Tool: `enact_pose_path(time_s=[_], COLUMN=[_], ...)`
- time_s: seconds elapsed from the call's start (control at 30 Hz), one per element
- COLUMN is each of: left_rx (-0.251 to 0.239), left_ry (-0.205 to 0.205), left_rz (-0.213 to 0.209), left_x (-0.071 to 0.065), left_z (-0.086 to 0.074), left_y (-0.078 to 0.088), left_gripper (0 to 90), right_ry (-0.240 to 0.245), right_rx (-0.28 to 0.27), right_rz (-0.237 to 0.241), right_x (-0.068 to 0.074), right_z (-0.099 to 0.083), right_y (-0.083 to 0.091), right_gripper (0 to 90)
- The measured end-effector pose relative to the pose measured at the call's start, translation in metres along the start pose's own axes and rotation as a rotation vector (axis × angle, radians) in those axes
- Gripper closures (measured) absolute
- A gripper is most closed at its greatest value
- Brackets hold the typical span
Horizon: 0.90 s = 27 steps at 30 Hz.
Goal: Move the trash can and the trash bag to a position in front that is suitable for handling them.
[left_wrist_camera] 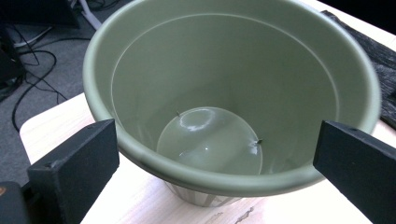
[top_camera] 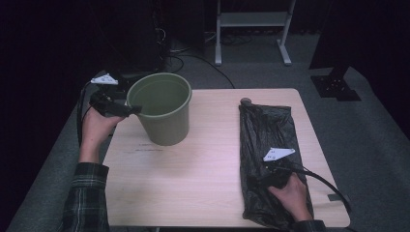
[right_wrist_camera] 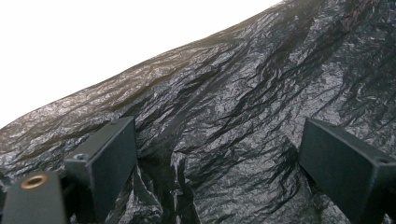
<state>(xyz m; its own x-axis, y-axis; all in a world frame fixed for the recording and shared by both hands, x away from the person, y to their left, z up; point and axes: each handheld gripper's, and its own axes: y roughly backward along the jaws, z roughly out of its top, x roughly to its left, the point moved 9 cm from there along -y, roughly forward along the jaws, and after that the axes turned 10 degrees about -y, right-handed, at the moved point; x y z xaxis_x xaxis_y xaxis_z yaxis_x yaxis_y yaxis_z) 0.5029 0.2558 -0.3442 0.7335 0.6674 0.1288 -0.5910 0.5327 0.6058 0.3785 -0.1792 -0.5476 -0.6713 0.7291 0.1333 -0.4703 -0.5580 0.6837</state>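
Observation:
An empty olive-green plastic bucket [top_camera: 164, 108] stands upright on the far left part of the light wooden table [top_camera: 208, 159]. My left gripper [top_camera: 134, 110] is at the bucket's left rim, held level. In the left gripper view its jaws stand wide open with the bucket [left_wrist_camera: 233, 84] beyond them and the near rim low between them, not pinched. A flat, crumpled black plastic bag [top_camera: 268, 130] lies along the right side of the table. My right gripper [top_camera: 255, 182] rests on its near end. Its jaws are open, with wrinkled bag film [right_wrist_camera: 224, 121] bunched between them.
A small brownish round thing [top_camera: 245, 101] lies at the bag's far corner. Beyond the table, on the grey floor, are a white metal stand [top_camera: 251, 29], cables [top_camera: 193, 60] and a black base plate [top_camera: 336, 84]. Bare tabletop lies between bucket and bag.

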Motion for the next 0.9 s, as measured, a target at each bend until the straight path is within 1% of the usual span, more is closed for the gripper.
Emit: enact_pose_path(time_s=[0.07,0.17,0.2,0.23,0.27,0.33,0.43,0.53,0.63,0.73,0.77,0.83,0.9], left_rx=[0.009,0.024,0.027,0.027,0.029,0.034,0.035,0.037,0.036,0.035,0.034,0.031,0.034], left_ry=[-0.001,-0.001,0.0,0.0,0.007,0.001,0.01,0.011,0.01,0.004,-0.004,-0.005,-0.019], left_rz=[0.002,-0.001,-0.007,-0.007,0.001,0.008,0.005,0.003,0.005,-0.002,-0.01,-0.014,-0.026], left_x=[0.002,0.004,0.006,0.006,0.007,0.008,0.009,0.01,0.009,0.006,0.002,0.0,-0.004], left_z=[-0.001,-0.004,-0.005,-0.005,-0.005,-0.005,-0.006,-0.007,-0.006,-0.005,-0.003,-0.002,-0.001], left_y=[-0.002,-0.007,-0.011,-0.011,-0.015,-0.016,-0.017,-0.018,-0.019,-0.021,-0.022,-0.023,-0.024], left_gripper=[0.0,0.0,0.0,0.0,0.0,0.0,0.0,0.0,0.0,0.0,0.0,0.0,0.0], right_ry=[0.0,0.001,0.001,0.001,0.001,0.003,0.002,0.002,0.002,0.002,0.003,0.004,0.002], right_rx=[0.0,0.0,0.0,0.0,0.0,-0.001,0.0,0.0,0.0,0.001,0.0,-0.001,0.0], right_rz=[0.0,0.001,0.001,0.001,0.002,0.001,0.001,0.002,0.002,0.002,0.002,0.002,0.002], right_x=[0.0,0.0,0.0,0.0,0.0,0.0,0.0,0.0,0.0,0.0,0.0,0.0,0.0], right_z=[0.0,0.0,0.0,0.0,0.0,0.0,0.0,0.0,0.0,0.0,0.0,0.0,0.0], right_y=[0.0,0.0,0.0,0.0,0.0,0.0,0.0,0.0,0.0,0.0,0.0,0.0,0.0], right_gripper=[10.0,10.1,10.1,10.1,10.1,10.1,10.1,10.1,10.1,10.1,10.1,10.1,10.1])
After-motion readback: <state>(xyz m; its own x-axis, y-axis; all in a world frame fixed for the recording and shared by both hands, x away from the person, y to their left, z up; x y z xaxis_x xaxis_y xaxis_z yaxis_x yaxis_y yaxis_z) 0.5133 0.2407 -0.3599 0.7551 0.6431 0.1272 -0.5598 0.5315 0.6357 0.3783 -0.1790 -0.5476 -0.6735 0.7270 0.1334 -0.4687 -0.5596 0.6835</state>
